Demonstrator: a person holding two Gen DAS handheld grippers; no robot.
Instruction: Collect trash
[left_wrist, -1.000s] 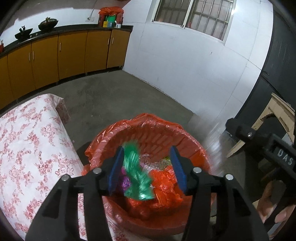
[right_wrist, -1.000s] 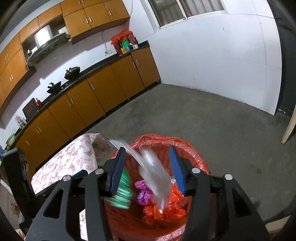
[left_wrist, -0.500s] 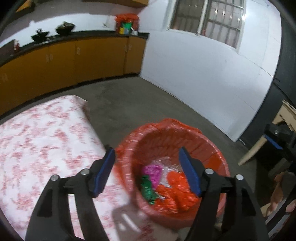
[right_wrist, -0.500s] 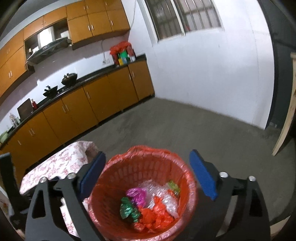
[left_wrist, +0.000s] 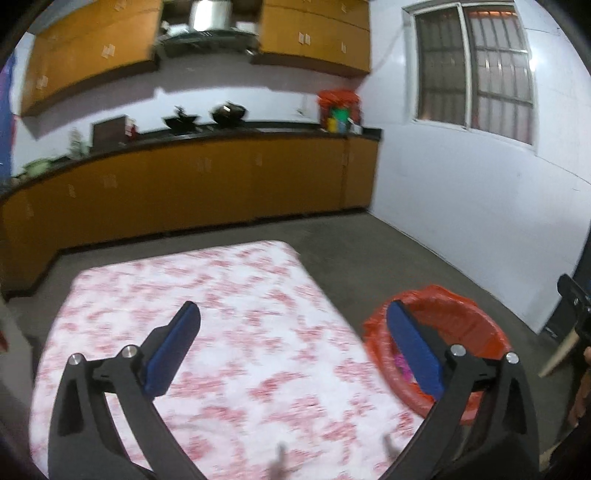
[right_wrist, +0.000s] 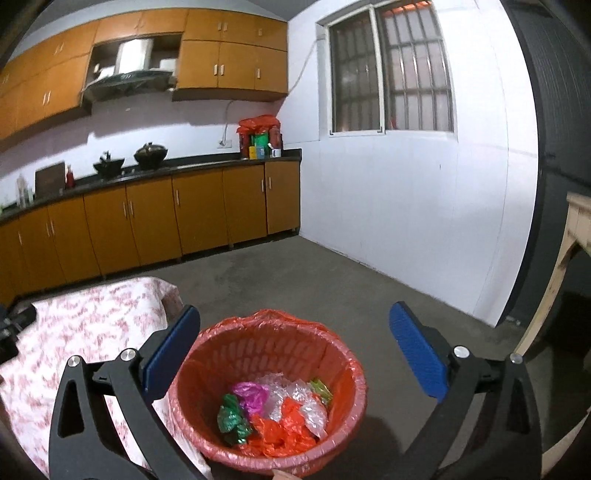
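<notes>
- From my left wrist view I get the whole flowered surface (left_wrist: 221, 332) spread under the left gripper (left_wrist: 291, 350); my right wrist view catches only one corner of it, at the left edge.
- The red-lined basket (right_wrist: 343, 354) fills the lower middle of my right view, standing on the floor just beside that surface. On the left view only part of its rim peeks out behind my right-hand blue pad.
- Only the right view looks into the basket: a crumpled green wrapper (right_wrist: 231, 419), a pink wrapper (right_wrist: 251, 395), clear plastic (right_wrist: 299, 402) and orange scraps (right_wrist: 280, 432) lie at the bottom.
- My left jaws are opening, wide apart, with nothing between them.
- My right gripper (right_wrist: 293, 350) hangs above the basket, jaws also opening and wide, gripping nothing.
- The left view is blurred, so the cloth's pattern is smeared.
</notes>
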